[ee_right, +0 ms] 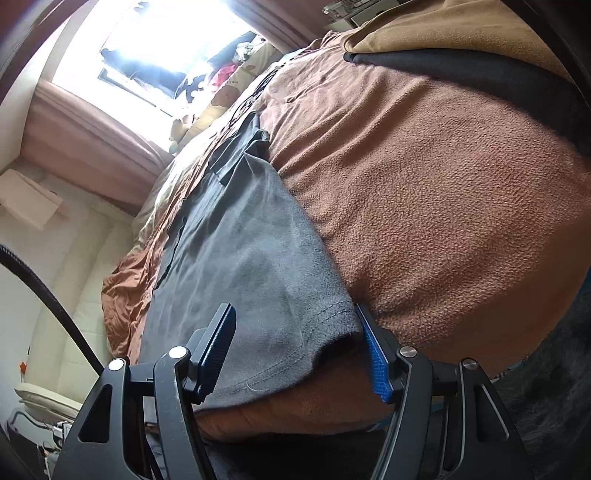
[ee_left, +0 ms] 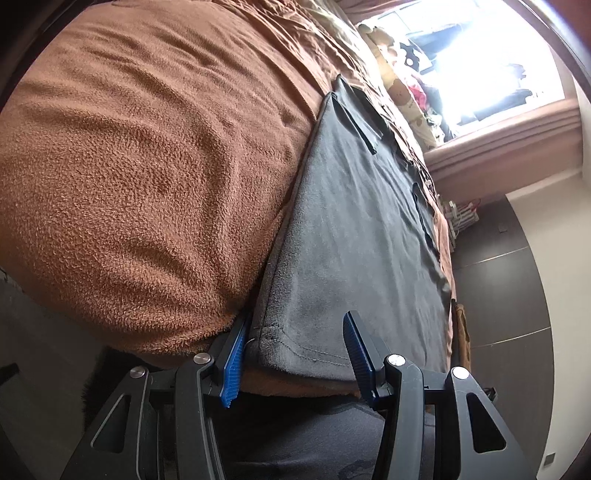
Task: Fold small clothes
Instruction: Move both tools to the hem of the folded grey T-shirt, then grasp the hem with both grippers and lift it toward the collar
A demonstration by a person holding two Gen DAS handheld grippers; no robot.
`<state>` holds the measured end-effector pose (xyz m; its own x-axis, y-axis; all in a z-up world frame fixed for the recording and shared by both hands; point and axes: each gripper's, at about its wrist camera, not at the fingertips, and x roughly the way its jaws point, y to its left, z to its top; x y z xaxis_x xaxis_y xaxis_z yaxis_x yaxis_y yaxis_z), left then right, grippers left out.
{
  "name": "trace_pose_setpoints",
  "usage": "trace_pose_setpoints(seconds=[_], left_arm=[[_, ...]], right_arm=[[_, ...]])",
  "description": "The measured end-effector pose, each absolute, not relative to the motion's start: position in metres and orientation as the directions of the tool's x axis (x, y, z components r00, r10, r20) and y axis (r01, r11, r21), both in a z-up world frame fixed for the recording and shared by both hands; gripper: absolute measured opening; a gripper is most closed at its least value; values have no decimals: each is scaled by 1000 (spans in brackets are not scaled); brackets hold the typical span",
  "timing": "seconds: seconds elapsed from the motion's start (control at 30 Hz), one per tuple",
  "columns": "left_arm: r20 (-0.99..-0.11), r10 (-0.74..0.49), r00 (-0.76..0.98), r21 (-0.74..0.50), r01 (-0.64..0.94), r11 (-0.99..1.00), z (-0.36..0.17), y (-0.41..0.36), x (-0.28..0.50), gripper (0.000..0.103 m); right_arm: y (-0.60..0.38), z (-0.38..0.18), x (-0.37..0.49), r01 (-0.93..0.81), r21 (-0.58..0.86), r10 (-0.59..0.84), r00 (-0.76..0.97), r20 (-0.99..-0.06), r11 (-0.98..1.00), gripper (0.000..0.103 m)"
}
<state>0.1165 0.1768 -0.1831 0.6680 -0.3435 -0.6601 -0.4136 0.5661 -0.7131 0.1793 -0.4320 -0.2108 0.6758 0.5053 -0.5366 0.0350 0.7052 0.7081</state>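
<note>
A dark grey garment (ee_left: 351, 221) lies spread flat on a brown fleece blanket (ee_left: 129, 166), its stitched hem toward me. My left gripper (ee_left: 295, 332) is open at one hem corner. The corner lies between the blue pads (ee_left: 232, 362) and they do not press on it. In the right wrist view the same garment (ee_right: 240, 251) runs away from me across the blanket (ee_right: 443, 203). My right gripper (ee_right: 293, 317) straddles the other hem corner, open, with one pad (ee_right: 376, 365) right beside the cloth's edge.
A bear-print pillow (ee_left: 399, 92) and loose clothes lie at the far end under a bright window (ee_left: 480, 55). A black cloth (ee_right: 480, 70) and a tan cloth (ee_right: 443, 29) lie on the blanket beyond my right gripper. A black cable (ee_right: 44, 288) hangs at the left.
</note>
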Motion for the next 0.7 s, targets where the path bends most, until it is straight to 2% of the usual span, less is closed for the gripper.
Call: trace_pose_setpoints(seconds=[0.1, 0.17, 0.3, 0.37, 0.47, 0.5, 0.6, 0.7], left_arm=[[-637, -357, 683, -741, -415, 529, -185, 178, 112, 52], [-622, -366, 692, -757, -413, 506, -186, 179, 109, 52], [-620, -352, 701, -761, -429, 487, -188, 179, 110, 52], [-632, -328, 702, -750, -447, 487, -188, 178, 113, 48], [-663, -286, 692, -723, -492, 485, -191, 177, 115, 28], [-680, -270, 681, -707, -512, 487, -192, 178, 115, 14], [-673, -267, 690, -717, -520, 463, -194, 182, 111, 8], [-655, -247, 714, -723, -497, 480, -181, 187, 105, 7]], right_arm=[[-429, -214, 176, 38, 726, 512, 684, -520, 686, 63], [-427, -216, 176, 35, 728, 517, 680, -519, 685, 54], [-425, -217, 177, 57, 720, 496, 687, -531, 692, 45], [-427, -218, 180, 82, 717, 480, 690, -542, 693, 35], [-429, -219, 183, 116, 710, 456, 692, -560, 695, 21], [-427, -217, 184, 125, 701, 446, 690, -570, 703, 13], [-424, -210, 183, 140, 690, 434, 685, -586, 710, 2], [-417, -190, 176, 123, 673, 422, 693, -585, 729, 0]])
